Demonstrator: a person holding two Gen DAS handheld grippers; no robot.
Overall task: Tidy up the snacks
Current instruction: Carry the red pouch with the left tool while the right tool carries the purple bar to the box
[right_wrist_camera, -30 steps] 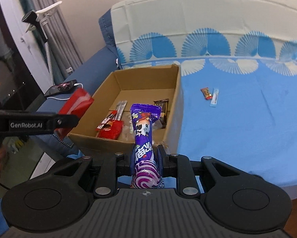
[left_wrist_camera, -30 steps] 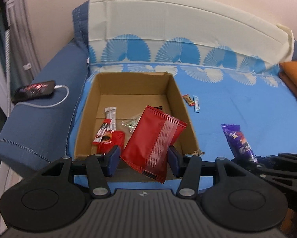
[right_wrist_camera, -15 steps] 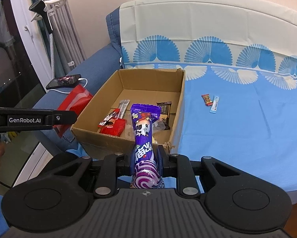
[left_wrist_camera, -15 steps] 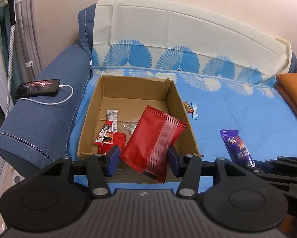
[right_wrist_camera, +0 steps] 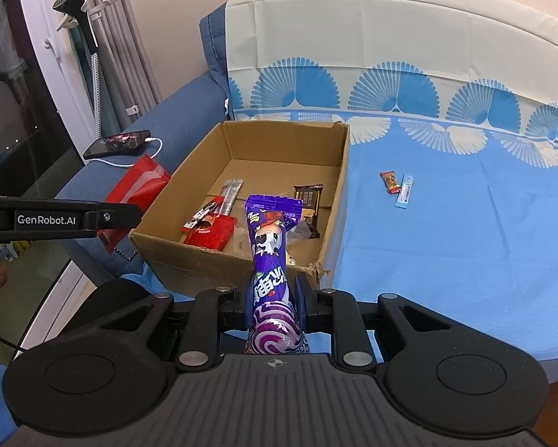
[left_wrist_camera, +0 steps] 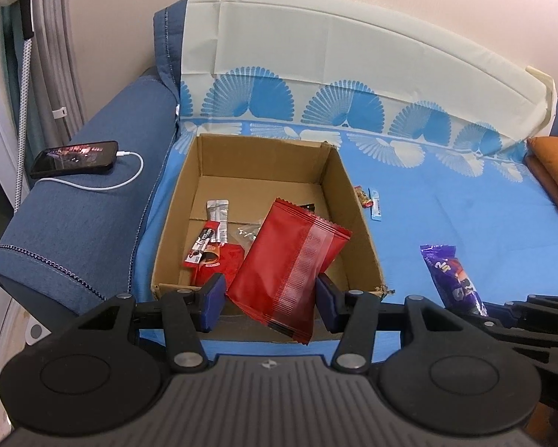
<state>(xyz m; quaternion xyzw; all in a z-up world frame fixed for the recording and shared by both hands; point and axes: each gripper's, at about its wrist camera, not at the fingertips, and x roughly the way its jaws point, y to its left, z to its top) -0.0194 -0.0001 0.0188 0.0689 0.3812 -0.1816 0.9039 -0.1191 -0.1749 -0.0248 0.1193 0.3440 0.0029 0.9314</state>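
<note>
The left gripper (left_wrist_camera: 269,300) clamps a red foil packet (left_wrist_camera: 292,262); the right gripper (right_wrist_camera: 271,303) pinches a purple candy wrapper (right_wrist_camera: 273,257). Both should travel forward over the brown cardboard box (right_wrist_camera: 331,201) ahead before the jaws part.

The left hand-held gripper (left_wrist_camera: 269,300) clamps a red packet (left_wrist_camera: 292,260) before the cardboard box (left_wrist_camera: 357,219).
</note>
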